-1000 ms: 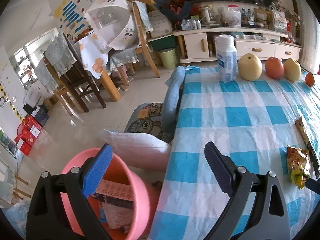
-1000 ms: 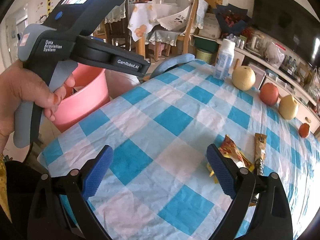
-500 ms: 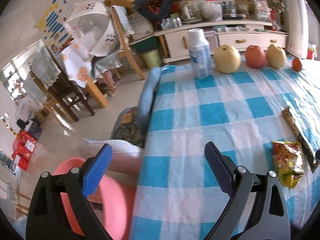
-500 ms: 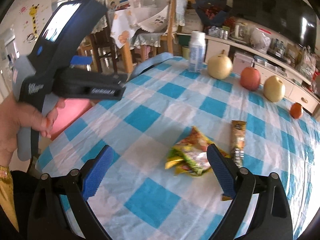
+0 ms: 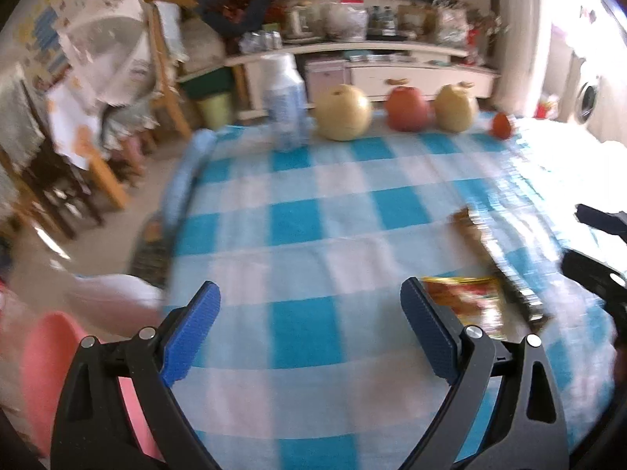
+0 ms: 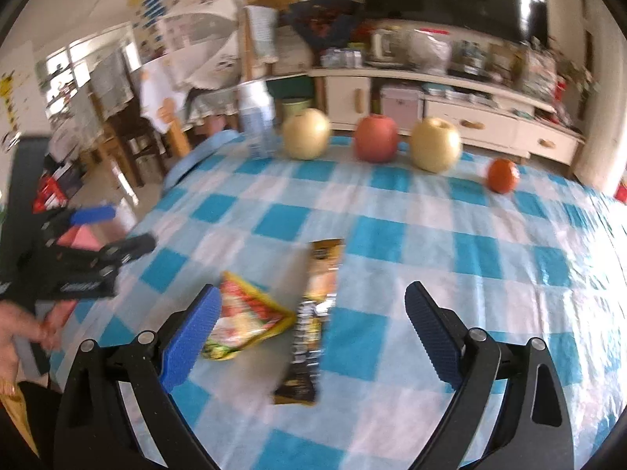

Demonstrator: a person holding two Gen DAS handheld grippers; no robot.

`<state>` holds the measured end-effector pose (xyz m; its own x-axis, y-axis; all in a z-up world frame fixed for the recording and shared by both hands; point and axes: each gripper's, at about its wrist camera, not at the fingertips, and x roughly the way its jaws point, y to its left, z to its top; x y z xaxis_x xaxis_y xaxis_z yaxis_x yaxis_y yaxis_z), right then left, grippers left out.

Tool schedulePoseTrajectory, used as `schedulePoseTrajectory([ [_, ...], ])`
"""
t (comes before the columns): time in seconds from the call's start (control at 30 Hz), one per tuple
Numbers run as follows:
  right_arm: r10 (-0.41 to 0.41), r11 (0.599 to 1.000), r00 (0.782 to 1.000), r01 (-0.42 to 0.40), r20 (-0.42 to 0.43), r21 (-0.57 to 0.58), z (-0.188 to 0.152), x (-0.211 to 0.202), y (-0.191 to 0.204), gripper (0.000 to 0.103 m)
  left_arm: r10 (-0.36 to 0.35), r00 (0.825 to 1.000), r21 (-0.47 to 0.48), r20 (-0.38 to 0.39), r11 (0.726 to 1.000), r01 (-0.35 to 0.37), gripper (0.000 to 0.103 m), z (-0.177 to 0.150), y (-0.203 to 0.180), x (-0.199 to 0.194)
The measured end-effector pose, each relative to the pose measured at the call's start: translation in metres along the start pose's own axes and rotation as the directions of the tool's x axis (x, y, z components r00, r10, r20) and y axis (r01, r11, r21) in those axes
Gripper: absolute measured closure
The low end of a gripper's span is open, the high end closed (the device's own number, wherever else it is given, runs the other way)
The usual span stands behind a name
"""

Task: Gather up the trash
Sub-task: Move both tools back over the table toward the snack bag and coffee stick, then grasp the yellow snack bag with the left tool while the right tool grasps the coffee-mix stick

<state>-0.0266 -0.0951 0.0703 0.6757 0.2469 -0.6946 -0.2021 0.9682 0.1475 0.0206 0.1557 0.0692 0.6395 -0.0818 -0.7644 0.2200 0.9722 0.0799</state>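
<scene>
A crumpled yellow-red snack bag [image 6: 243, 321] and a long brown-black wrapper [image 6: 315, 321] lie side by side on the blue-checked tablecloth [image 6: 450, 243]. My right gripper [image 6: 311, 333] is open above them, the long wrapper between its fingers. In the left wrist view the snack bag [image 5: 466, 305] and the wrapper [image 5: 497, 258] lie to the right. My left gripper [image 5: 309, 329] is open and empty over the table's left part. A pink bin [image 5: 51, 372] stands on the floor at the table's left edge.
A white bottle [image 6: 256, 117], two pears [image 6: 305, 133], an apple [image 6: 376, 137] and a small orange [image 6: 503, 174] line the table's far edge. Chairs [image 5: 51, 172] and a draped table stand left. A cabinet [image 6: 450, 113] runs along the back wall.
Both grippers have swung right over the table. The pink bin slid to the left view's edge. The two wrappers now lie under my right gripper. Both stay open.
</scene>
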Motion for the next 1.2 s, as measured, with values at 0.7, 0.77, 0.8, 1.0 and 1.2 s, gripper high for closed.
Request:
schedulePoseTrajectory([
  [0.7,0.084,0.996,0.987,-0.080,-0.138,0.038,-0.003,0.044,-0.010,0.010,-0.302,0.937,0.083,-0.175,0.944,0.320,0.009,-0.024,-0.082,0.036],
  [0.77,0.090,0.996,0.986,-0.087,-0.142,0.028,-0.003,0.046,-0.006,0.010,-0.292,0.939,0.083,-0.179,0.947,0.310,0.010,-0.025,-0.082,0.039],
  [0.8,0.092,0.996,0.986,-0.090,-0.142,0.023,-0.003,0.048,-0.004,0.010,-0.289,0.940,0.084,-0.180,0.948,0.307,0.010,-0.025,-0.083,0.040],
  [1.0,0.097,0.995,0.982,-0.098,-0.163,0.006,-0.005,0.060,0.002,0.010,-0.271,0.946,0.071,-0.180,0.955,0.288,0.012,-0.024,-0.084,0.049],
  [1.2,0.102,0.995,0.979,-0.103,-0.179,0.002,-0.007,0.073,0.002,0.025,-0.248,0.955,0.082,-0.164,0.961,0.263,0.024,-0.021,-0.085,0.052],
])
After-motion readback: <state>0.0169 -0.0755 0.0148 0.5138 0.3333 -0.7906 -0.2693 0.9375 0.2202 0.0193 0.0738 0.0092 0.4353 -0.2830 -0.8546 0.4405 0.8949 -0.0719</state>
